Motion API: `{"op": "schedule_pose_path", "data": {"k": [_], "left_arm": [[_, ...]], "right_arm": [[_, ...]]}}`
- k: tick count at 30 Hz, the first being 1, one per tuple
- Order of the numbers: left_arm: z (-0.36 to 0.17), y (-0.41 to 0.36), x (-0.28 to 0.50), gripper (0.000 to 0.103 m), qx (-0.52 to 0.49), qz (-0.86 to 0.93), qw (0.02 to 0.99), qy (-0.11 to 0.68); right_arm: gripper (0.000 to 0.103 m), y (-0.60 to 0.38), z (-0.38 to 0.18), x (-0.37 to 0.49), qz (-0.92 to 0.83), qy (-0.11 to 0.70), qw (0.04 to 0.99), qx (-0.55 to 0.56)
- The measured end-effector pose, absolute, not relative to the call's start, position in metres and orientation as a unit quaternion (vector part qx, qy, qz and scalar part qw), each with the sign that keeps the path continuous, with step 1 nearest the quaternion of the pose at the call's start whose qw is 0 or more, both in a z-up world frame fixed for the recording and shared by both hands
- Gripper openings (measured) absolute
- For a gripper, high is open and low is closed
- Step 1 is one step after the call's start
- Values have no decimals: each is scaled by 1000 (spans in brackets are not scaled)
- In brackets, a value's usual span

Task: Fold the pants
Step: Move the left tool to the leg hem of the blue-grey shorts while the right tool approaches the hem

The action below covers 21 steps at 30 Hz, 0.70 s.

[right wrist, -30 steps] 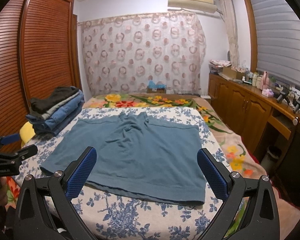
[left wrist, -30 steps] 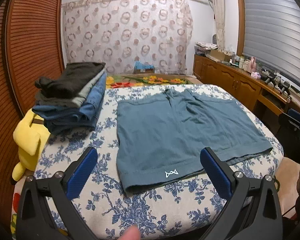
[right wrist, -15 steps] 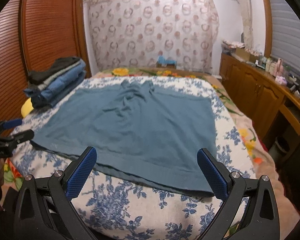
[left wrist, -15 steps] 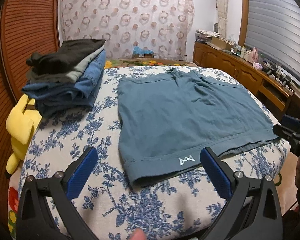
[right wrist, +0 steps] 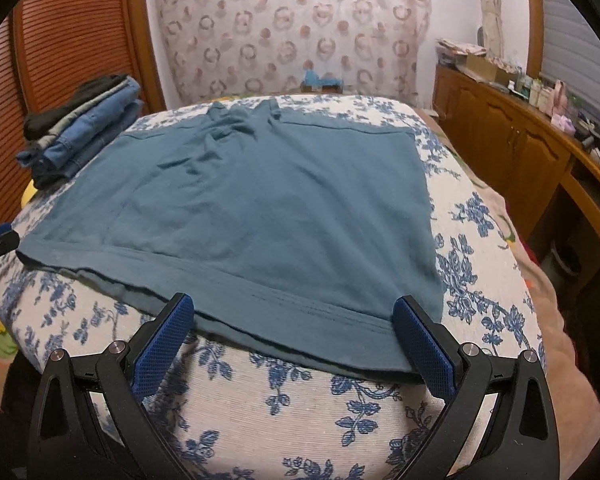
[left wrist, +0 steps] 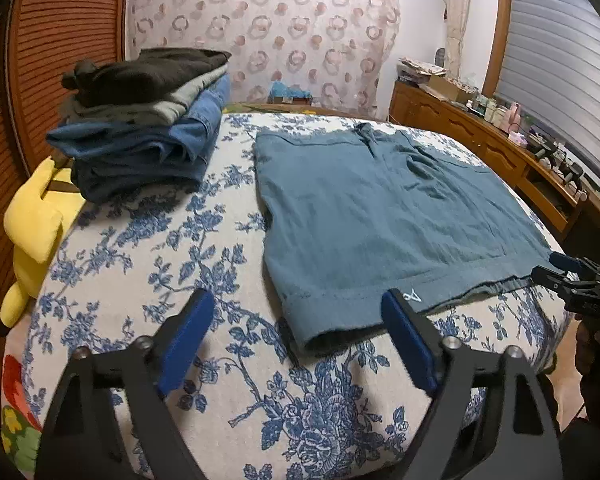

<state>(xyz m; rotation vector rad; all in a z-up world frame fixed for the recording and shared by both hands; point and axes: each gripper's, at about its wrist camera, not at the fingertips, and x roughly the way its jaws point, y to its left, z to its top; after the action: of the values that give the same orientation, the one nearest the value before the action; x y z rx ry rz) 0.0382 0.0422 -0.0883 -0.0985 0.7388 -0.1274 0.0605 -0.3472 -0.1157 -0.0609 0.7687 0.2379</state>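
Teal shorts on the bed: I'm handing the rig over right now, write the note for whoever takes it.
Left gripper: fingers closing, nothing pressed yet; the near left corner of the teal shorts lies between them.
Right gripper: open, fingers astride the near hem toward its right corner, not gripping.
Shorts lie flat and unfolded on the floral bedspread. Stack of folded jeans and dark clothes sits far left.
Done: only the approach.
Left: grip both near corners, then probably fold the shorts over and add them to the stack.

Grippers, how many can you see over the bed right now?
2. The left gripper, jaws closing with nothing gripped, is at the near left corner of the teal pants. The right gripper is open at their near right hem.
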Motion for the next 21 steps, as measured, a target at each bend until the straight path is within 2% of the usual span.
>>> {"op": "schedule_pose_path", "data": {"k": [4, 6, 9, 19, 21], "left_arm": [[-92, 42, 37, 62, -52, -71, 927, 366], [-95, 40, 38, 46, -53, -79, 925, 368], [-101, 39, 36, 40, -58, -91, 920, 376], [-103, 40, 36, 40, -66, -86, 920, 377], [-104, 41, 38, 24, -69, -86, 920, 377]], "right_arm": [[102, -343, -119, 62, 109, 375, 919, -48], [102, -341, -122, 61, 105, 373, 920, -59], [102, -342, -122, 62, 108, 374, 919, -56], [102, -344, -124, 62, 127, 378, 914, -72], [102, -343, -123, 63, 127, 381, 913, -73]]}}
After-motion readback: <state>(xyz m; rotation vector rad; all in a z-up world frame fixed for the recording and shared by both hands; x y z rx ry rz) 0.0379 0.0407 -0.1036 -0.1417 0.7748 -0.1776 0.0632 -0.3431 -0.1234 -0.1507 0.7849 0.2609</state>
